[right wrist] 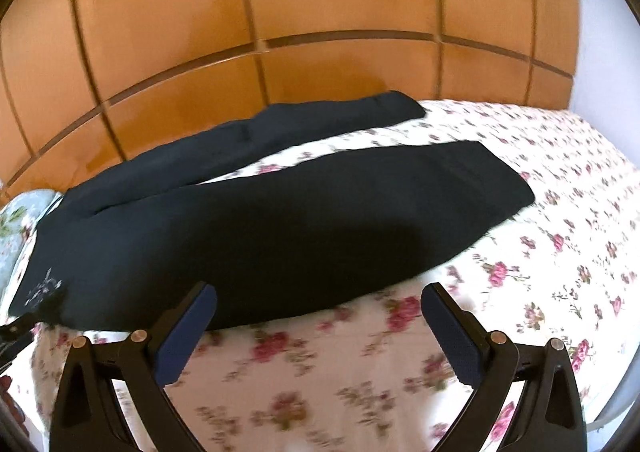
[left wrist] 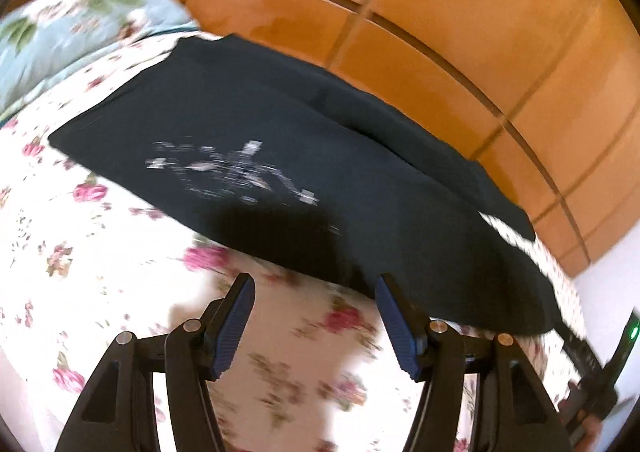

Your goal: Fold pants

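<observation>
Dark navy pants (right wrist: 280,219) lie spread flat on a floral bedsheet (right wrist: 320,364), legs apart in a V pointing right, waist at the left with a pale printed design (right wrist: 44,290). In the left wrist view the pants (left wrist: 320,171) show the same print (left wrist: 236,171). My left gripper (left wrist: 314,284) is open and empty, just short of the pants' near edge. My right gripper (right wrist: 318,294) is open and empty, its tips at the near edge of the closer leg. The right gripper also shows in the left wrist view (left wrist: 596,384) at the lower right.
An orange wooden panelled wall (right wrist: 280,31) runs along the far side of the bed. A light blue floral pillow (left wrist: 72,31) lies at the bed's head by the waistband. A white wall (right wrist: 604,51) stands at the right.
</observation>
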The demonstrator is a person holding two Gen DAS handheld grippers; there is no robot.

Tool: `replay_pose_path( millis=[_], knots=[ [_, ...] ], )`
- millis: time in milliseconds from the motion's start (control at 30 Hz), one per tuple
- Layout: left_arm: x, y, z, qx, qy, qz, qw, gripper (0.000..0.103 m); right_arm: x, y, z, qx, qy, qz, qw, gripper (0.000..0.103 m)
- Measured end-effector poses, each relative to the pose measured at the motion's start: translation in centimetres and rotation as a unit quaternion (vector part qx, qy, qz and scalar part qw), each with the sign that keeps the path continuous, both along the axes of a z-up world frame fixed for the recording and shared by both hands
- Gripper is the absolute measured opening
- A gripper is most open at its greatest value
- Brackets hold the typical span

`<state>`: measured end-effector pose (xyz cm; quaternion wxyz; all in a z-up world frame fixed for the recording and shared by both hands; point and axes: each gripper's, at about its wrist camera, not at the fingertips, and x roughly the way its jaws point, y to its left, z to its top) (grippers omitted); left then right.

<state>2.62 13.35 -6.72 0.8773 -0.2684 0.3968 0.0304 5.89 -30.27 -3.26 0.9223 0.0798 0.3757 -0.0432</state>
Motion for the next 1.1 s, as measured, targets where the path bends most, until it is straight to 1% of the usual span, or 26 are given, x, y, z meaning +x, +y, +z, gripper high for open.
replay_pose_path(
  millis=[33,100,167,233,267,300,333,367,433,533,600,667,733,800,833,900,933,967,1033,1100],
  knots=[
    [-0.1,1.2,-0.2,-0.010,-0.003,0.014,0.9999,0.064,0.1,-0.8,-0.3,0.015,0.002,0.003,1.000,0.103],
    [-0.2,3.2,-0.6,-0.024,-0.011,0.037,0.9990,0.064,0.3,-3.0,-1.0,0.070,0.003,0.000,0.998,0.103],
    [-0.3,4.9,-1.0,-0.031,-0.019,0.059,0.9976,0.064,0.3,-5.3,-1.6,0.130,-0.006,-0.017,0.991,0.102],
    [-0.4,6.1,-1.3,-0.039,-0.026,0.072,0.9963,0.063,0.4,-7.7,-2.6,0.199,-0.005,-0.039,0.979,0.101],
    [-0.5,7.0,-1.6,-0.049,-0.032,0.079,0.9952,0.063,0.6,-8.9,-3.3,0.239,-0.005,-0.052,0.970,0.100],
    [-0.5,7.4,-1.8,-0.054,-0.035,0.083,0.9945,0.063,0.6,-9.8,-3.9,0.269,-0.005,-0.063,0.961,0.096],
    [-0.5,8.0,-2.0,-0.062,-0.039,0.089,0.9934,0.063,0.7,-10.9,-4.7,0.299,-0.006,-0.075,0.951,0.089],
    [-0.4,8.3,-2.1,-0.069,-0.042,0.092,0.9925,0.063,0.6,-11.7,-5.1,0.318,-0.013,-0.085,0.944,0.084],
    [-0.4,9.0,-2.6,-0.077,-0.050,0.093,0.9914,0.063,0.7,-12.5,-5.5,0.328,-0.021,-0.095,0.940,0.065],
    [0.1,9.7,-3.2,-0.079,-0.061,0.084,0.9915,0.063,1.3,-13.1,-5.9,0.339,-0.023,-0.096,0.936,0.052],
    [0.5,9.6,-3.3,-0.077,-0.066,0.081,0.9916,0.063,1.8,-13.4,-6.2,0.345,-0.024,-0.097,0.933,0.045],
    [0.9,10.0,-3.6,-0.086,-0.073,0.083,0.9901,0.063,2.5,-13.8,-6.7,0.351,-0.026,-0.097,0.931,0.039],
    [1.1,10.2,-3.8,-0.096,-0.075,0.089,0.9885,0.063,3.1,-14.2,-7.0,0.363,-0.030,-0.100,0.926,0.030],
    [1.6,10.7,-3.9,-0.103,-0.078,0.097,0.9869,0.063,3.9,-14.7,-7.3,0.370,-0.033,-0.099,0.923,0.024],
    [1.8,10.7,-4.0,-0.100,-0.079,0.099,0.9869,0.063,4.2,-14.8,-7.4,0.368,-0.034,-0.095,0.924,0.021],
    [2.7,10.4,-4.0,-0.073,-0.078,0.095,0.9897,0.063,5.0,-14.5,-7.4,0.352,-0.036,-0.085,0.931,0.017],
    [3.0,10.1,-3.9,-0.064,-0.072,0.091,0.9911,0.064,5.3,-14.4,-7.5,0.344,-0.035,-0.083,0.935,0.014],
    [3.3,10.0,-3.8,-0.058,-0.069,0.090,0.9919,0.068,5.5,-14.5,-7.5,0.337,-0.036,-0.081,0.937,0.014],
    [3.7,9.7,-3.6,-0.052,-0.059,0.085,0.9933,0.069,5.8,-14.2,-7.3,0.323,-0.032,-0.082,0.942,0.013],
    [4.1,10.0,-3.4,-0.056,-0.052,0.082,0.9937,0.066,5.8,-14.2,-7.2,0.312,-0.034,-0.083,0.946,0.013]
  ],
)
